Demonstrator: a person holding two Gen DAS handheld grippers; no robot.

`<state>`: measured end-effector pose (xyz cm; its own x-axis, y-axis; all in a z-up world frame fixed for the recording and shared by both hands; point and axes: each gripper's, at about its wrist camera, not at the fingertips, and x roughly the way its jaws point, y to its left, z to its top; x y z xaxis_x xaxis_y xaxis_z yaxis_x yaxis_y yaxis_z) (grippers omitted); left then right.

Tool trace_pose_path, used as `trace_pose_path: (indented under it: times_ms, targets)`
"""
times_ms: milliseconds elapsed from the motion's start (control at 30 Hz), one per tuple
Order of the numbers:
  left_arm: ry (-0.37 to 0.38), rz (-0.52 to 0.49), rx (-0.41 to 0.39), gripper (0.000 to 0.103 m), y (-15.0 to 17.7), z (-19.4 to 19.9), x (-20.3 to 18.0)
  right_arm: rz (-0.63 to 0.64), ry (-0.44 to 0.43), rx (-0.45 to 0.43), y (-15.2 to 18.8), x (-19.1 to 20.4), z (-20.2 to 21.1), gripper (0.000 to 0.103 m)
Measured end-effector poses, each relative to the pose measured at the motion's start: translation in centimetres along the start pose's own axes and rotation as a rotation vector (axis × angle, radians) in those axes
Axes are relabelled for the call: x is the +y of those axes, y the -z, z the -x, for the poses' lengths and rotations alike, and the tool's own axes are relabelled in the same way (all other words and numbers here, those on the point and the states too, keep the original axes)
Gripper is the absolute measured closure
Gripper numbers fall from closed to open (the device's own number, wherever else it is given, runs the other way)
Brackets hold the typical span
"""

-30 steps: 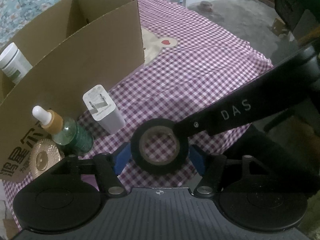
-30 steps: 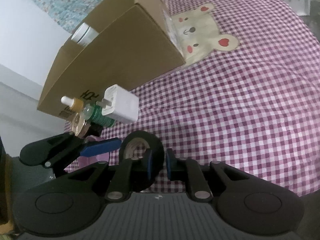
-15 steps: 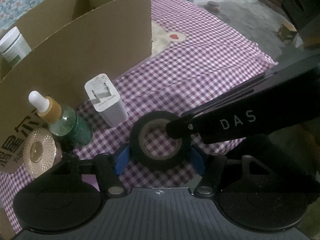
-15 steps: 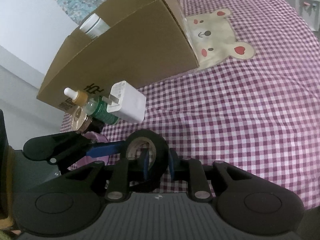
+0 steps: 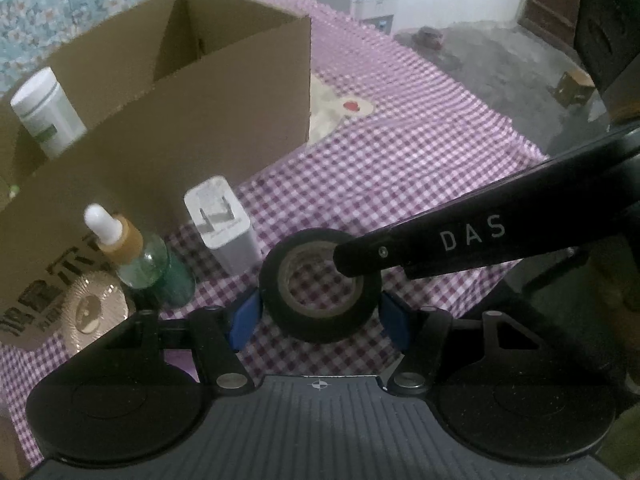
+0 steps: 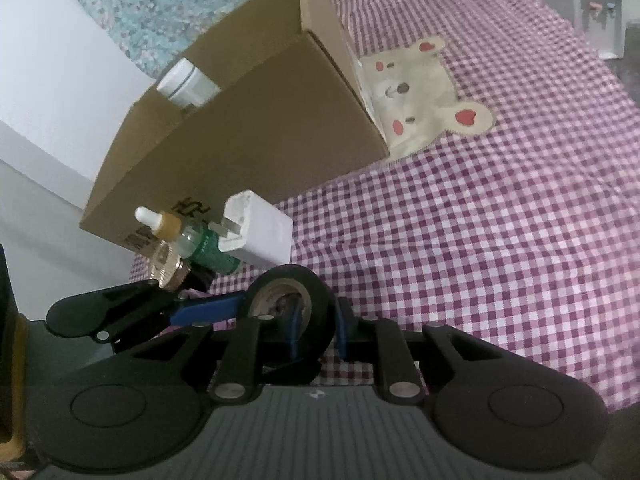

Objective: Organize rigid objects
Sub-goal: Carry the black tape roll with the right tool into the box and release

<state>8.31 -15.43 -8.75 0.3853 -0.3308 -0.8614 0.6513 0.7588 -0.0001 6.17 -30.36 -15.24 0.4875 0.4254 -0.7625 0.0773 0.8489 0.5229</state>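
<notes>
The left hand-held gripper (image 5: 320, 316) clamps the black tape roll (image 5: 320, 286) across its outer sides, flat on the checked worktop (image 5: 400, 168) with its hole facing up. The right hand-held gripper (image 6: 316, 330) pinches the roll's near wall, having just tightened. Since a second ago the view has shifted — box (image 5: 192, 120) and white charger (image 5: 224, 224), prongs up, sit further right.

Black tape roll (image 6: 316, 300), its wall between the right hand-held gripper (image 6: 318, 330) pads, on checked cloth (image 6: 480, 248)
</notes>
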Motion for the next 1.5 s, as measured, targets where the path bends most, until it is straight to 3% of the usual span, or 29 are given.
trace_pose_path:
  times_ms: [167,367,533,667,833,1033,1167,1500]
  targets:
    - [0.007,-0.012,-0.08,0.039,-0.7,2.6,-0.9,0.022,0.019,-0.059,-0.1,1.4,2.9,0.083]
    - [-0.006,-0.003,-0.23,0.039,-1.5,7.8,-1.4,0.079,0.041,-0.177,-0.4,4.7,8.1,0.083]
    - [-0.079,0.054,-0.347,0.039,-2.8,11.6,1.0,0.186,0.01,-0.277,-2.2,9.2,10.8,0.083]
    - [-0.149,0.117,-0.382,0.039,-3.7,13.4,4.8,0.273,-0.055,-0.293,-5.5,13.0,9.8,0.083]
    - [-0.188,0.221,-0.285,0.039,-5.1,12.6,11.5,0.319,-0.122,-0.189,-10.9,16.5,4.0,0.083]
    - [-0.129,0.361,-0.083,0.039,-6.9,6.7,19.0,0.261,-0.127,0.059,-16.9,17.3,-5.7,0.083]
    - [-0.132,0.378,0.002,0.039,-7.5,3.9,20.2,0.182,-0.118,0.191,-19.4,15.9,-10.5,0.083]
    - [-0.214,0.282,0.104,0.039,-8.2,0.0,19.4,0.127,-0.061,0.293,-20.2,13.9,-15.6,0.082]
